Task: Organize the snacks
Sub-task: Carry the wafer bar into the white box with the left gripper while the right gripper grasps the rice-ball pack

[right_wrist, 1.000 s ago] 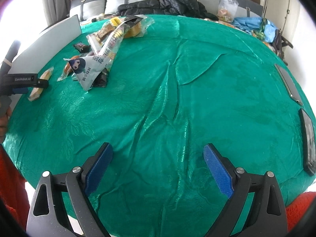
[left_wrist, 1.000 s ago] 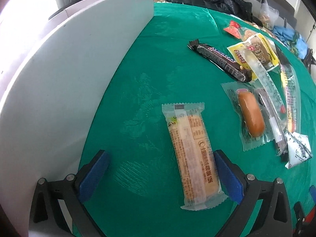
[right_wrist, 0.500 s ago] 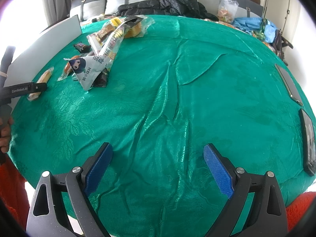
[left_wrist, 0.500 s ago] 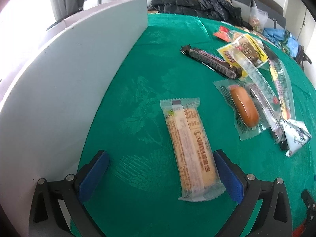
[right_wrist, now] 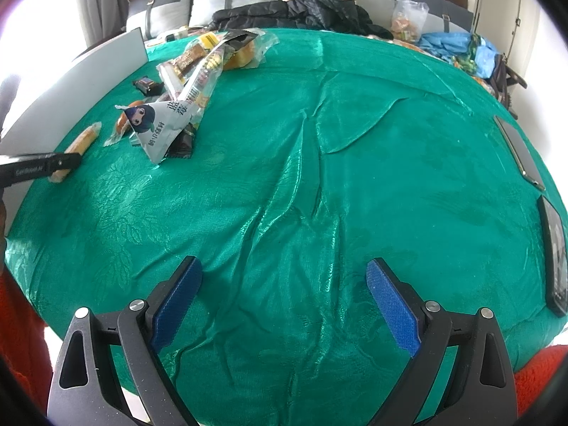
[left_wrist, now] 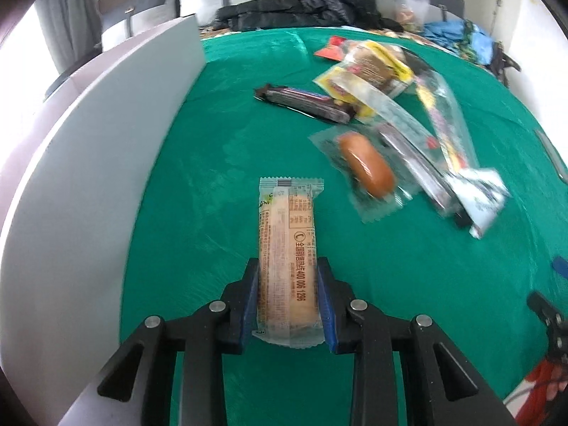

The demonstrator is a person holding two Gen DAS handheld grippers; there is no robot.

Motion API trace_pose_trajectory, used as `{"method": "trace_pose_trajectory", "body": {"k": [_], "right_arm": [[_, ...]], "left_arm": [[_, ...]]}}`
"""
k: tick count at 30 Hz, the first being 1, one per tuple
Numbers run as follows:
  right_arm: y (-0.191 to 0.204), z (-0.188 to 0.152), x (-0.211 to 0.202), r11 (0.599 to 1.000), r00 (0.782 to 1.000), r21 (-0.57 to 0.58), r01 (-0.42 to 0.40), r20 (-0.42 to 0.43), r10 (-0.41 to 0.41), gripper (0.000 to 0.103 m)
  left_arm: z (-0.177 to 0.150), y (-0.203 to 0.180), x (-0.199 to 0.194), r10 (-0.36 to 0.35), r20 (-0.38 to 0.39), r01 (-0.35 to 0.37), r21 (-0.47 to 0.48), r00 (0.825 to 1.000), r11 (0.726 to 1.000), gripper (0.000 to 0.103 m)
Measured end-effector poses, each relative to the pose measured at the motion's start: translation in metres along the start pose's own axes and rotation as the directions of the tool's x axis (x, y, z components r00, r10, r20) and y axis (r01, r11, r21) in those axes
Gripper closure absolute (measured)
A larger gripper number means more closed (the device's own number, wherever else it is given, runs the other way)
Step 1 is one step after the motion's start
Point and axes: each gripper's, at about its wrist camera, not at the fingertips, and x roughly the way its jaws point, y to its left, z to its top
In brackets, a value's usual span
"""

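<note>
My left gripper (left_wrist: 288, 284) is shut on the near end of a long wrapped biscuit bar (left_wrist: 287, 248) that lies on the green tablecloth (left_wrist: 408, 284). From the right wrist view the bar (right_wrist: 80, 143) and the left gripper (right_wrist: 62, 163) show at the far left. Further on lie a wrapped sausage bun (left_wrist: 365, 168), a dark chocolate bar (left_wrist: 305, 103) and a pile of several clear and yellow snack packets (left_wrist: 383, 71). My right gripper (right_wrist: 284, 298) is open and empty over bare cloth near the table's front edge.
A white board (left_wrist: 88, 163) stands upright along the table's left side. A grey cartoon snack pouch (right_wrist: 159, 129) lies at the pile's near end. Two phones (right_wrist: 553, 248) lie at the right edge. A black jacket (right_wrist: 301, 14) and bags lie beyond the table.
My left gripper has closed from wide open onto the biscuit bar's near end and straightened in line with it. The right gripper has not moved.
</note>
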Motion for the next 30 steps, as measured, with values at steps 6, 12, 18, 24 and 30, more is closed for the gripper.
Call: {"method": "trace_pose_trajectory", "body": {"k": [6,12,18,24,30], "right_arm": [[-0.002,0.012,-0.012,0.989,0.990,0.044,-0.143,0.021,0.142,0.009],[0.040,0.071,0.006,0.960,0.958,0.008,-0.281,0.067,0.279,0.009],[0.057,0.106,0.045,0.946,0.948,0.055,-0.319,0.028,0.318,0.059],[0.037,0.091,-0.001,0.941,0.940,0.053,-0.333,0.090,0.328,0.060],[0.020,0.070,-0.021,0.958,0.960,0.092,-0.272,0.089,0.264,0.060]], "left_arm": [[-0.021,0.001,-0.012,-0.016,0.015,0.016,0.003,1.000,1.000,0.073],[-0.029,0.007,-0.017,-0.045,0.029,0.046,-0.035,0.999,0.998,0.073],[-0.037,0.010,-0.022,-0.074,0.041,0.076,-0.047,0.996,0.996,0.073],[-0.035,0.010,-0.034,-0.158,0.089,0.164,-0.060,0.983,0.985,0.073],[-0.023,0.014,-0.065,-0.265,0.146,0.282,-0.112,0.953,0.953,0.073]]}}
